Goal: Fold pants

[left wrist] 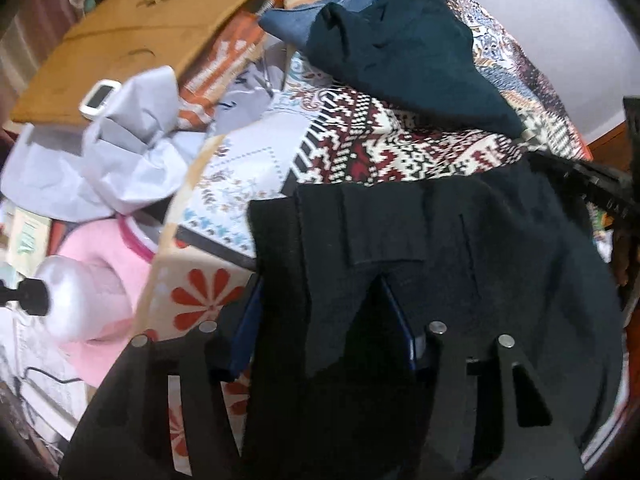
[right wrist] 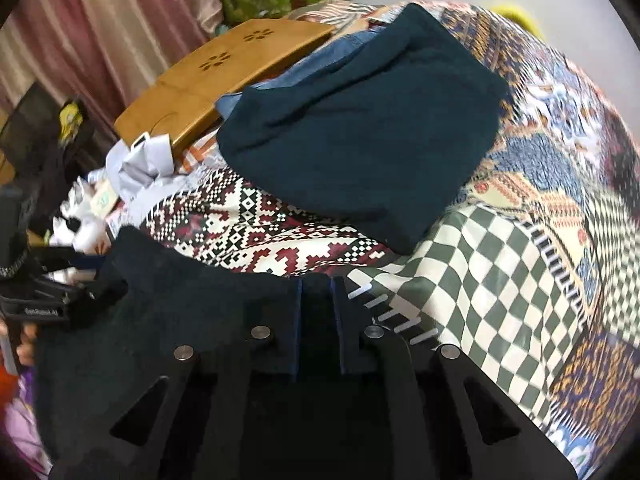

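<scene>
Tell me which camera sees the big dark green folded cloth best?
The right wrist view: the dark green folded cloth lies whole and large on the patterned bedspread. The left wrist view shows it smaller, near the top.

The pants (left wrist: pixel 460 272) lie on the bedspread (left wrist: pixel 360 152) at the near edge of the bed, draped over the left gripper (left wrist: pixel 328 320) at 6 o'clock in the left wrist view. In the right wrist view they spread from 6 toward 9 o'clock, with the right gripper (right wrist: pixel 316 308) on their right edge and the left gripper (right wrist: pixel 52 280) at their far left. Beyond them, toward 12 o'clock, a folded garment (right wrist: pixel 360 136) rests on the bedspread, atop another piece of clothing (right wrist: pixel 316 68). A wooden tray (right wrist: pixel 216 80) lies behind it at 11 o'clock. Crumpled paper (left wrist: pixel 120 148) sits at 9 o'clock, just before the tray.
</scene>
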`<state>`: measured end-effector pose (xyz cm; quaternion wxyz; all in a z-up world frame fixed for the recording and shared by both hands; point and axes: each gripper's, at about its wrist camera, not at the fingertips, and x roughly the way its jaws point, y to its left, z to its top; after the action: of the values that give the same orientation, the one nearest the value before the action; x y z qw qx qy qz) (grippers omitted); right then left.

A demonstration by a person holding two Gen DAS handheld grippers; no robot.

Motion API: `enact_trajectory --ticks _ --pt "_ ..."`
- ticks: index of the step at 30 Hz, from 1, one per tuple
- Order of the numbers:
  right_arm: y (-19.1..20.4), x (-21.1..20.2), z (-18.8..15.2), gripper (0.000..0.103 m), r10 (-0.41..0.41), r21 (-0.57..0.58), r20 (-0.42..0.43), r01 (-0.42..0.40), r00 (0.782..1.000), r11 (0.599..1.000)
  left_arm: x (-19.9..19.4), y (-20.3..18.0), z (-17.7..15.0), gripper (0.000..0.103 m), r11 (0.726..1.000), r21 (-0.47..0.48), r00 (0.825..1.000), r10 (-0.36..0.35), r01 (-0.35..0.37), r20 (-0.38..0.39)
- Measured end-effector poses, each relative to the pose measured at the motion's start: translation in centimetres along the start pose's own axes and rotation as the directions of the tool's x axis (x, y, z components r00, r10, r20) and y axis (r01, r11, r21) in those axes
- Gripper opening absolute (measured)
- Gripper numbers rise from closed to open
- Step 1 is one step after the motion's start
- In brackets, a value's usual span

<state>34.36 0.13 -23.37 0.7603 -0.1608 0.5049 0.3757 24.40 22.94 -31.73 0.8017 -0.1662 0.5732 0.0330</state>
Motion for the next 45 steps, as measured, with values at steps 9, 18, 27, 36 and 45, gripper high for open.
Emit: enact_trajectory --ticks 9,18,27,36,45 --pt "0.5 -3.2 -0.3 0.004 -0.221 0.025 0.162 0.220 0.962 0.975 -2.5 0.5 -1.1 0.058 0.977 -0.012 0.974 0.214 -0.214 0.080" --pt "0.4 -10.7 -4.5 0.025 -0.075 0.036 0.195 0.069 0.978 0.997 -9.7 -0.3 -3.5 0.076 0.995 -0.065 0.983 0.081 -0.071 0.164" --pt "1.5 -13.6 -11.8 0.038 -0.012 0.051 0.176 0.003 0.984 0.999 -10.8 -2.3 -8.1 0.077 0.990 -0.132 0.994 -0.036 0.050 0.107" --pt "1.7 -13.7 -17.5 0.048 -0.029 0.068 0.170 0.018 0.985 0.998 -10.0 -3.0 -10.9 0.077 0.957 -0.231 0.985 -0.169 0.175 0.045" --pt "1.7 -14.2 -19.2 0.052 -0.034 0.079 0.201 0.018 0.979 0.997 -9.2 -3.2 -9.0 0.071 0.946 -0.268 0.982 -0.166 0.183 0.085"
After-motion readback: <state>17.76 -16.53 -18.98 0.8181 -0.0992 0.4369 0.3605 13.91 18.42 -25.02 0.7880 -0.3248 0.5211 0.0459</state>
